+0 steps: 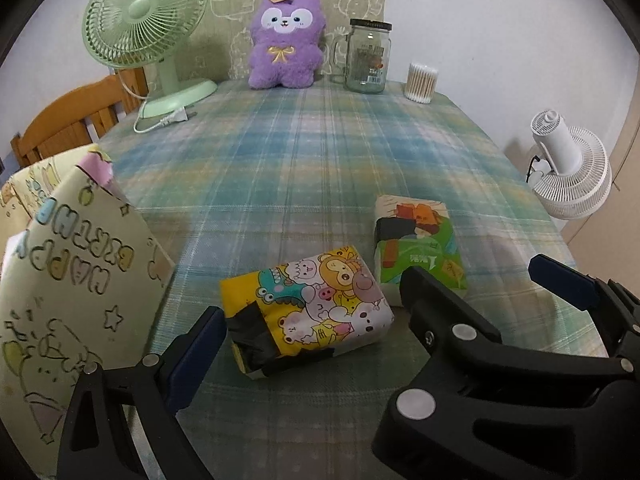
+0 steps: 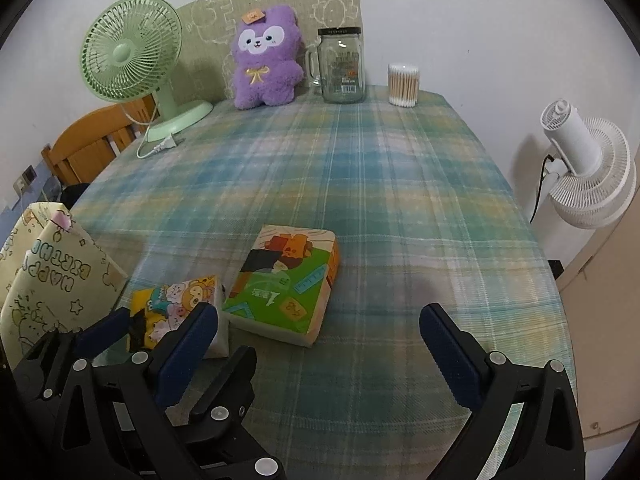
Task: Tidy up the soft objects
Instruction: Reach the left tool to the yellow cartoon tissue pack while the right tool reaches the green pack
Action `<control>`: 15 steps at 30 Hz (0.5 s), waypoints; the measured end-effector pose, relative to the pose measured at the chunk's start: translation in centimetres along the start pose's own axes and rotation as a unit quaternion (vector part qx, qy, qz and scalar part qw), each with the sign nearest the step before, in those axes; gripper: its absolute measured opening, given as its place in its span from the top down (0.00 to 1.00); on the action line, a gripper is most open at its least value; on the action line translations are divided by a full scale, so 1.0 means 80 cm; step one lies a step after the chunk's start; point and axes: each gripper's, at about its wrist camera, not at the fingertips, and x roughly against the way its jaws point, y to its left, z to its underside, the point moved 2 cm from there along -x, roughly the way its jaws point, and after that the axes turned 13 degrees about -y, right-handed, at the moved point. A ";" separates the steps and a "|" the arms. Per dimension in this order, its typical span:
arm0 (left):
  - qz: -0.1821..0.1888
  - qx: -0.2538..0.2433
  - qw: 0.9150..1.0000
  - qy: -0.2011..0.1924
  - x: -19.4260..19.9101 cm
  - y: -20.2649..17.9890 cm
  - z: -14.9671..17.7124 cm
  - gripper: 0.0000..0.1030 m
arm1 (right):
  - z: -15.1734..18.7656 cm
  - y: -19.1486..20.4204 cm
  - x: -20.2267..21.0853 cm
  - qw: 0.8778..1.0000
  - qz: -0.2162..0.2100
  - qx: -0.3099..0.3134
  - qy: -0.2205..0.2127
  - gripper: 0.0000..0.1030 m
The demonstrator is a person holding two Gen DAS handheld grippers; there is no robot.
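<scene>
A yellow cartoon-animal tissue pack (image 1: 308, 304) lies on the plaid tablecloth (image 1: 320, 160), between the open fingers of my left gripper (image 1: 316, 304). A green and orange tissue pack (image 1: 418, 244) lies just right of it. In the right wrist view the green pack (image 2: 286, 284) lies ahead of my open, empty right gripper (image 2: 320, 328), a little left of its centre, and the yellow pack (image 2: 180, 304) sits at its left, partly hidden by my left gripper (image 2: 160, 326). A cream "Happy Birthday" gift bag (image 1: 64, 280) stands at the left; it also shows in the right wrist view (image 2: 44, 276).
At the table's far edge stand a green desk fan (image 1: 148, 28), a purple plush (image 1: 285, 40), a glass jar mug (image 1: 367, 56) and a cotton swab tub (image 1: 420, 82). A white fan (image 1: 568, 168) stands off the right side. A wooden chair (image 1: 76, 116) is at the left.
</scene>
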 end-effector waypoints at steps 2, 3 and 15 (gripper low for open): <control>-0.001 0.001 1.000 0.003 -0.004 0.001 0.001 0.04 | 0.001 0.000 -0.004 1.000 0.002 0.000 0.004 0.01; -0.002 0.002 1.000 0.003 -0.005 0.001 0.001 0.04 | 0.002 0.000 -0.005 1.000 0.003 -0.001 0.006 0.01; -0.007 0.015 1.000 -0.001 -0.011 0.013 0.000 0.20 | 0.000 0.009 -0.015 1.000 -0.004 0.003 0.011 0.01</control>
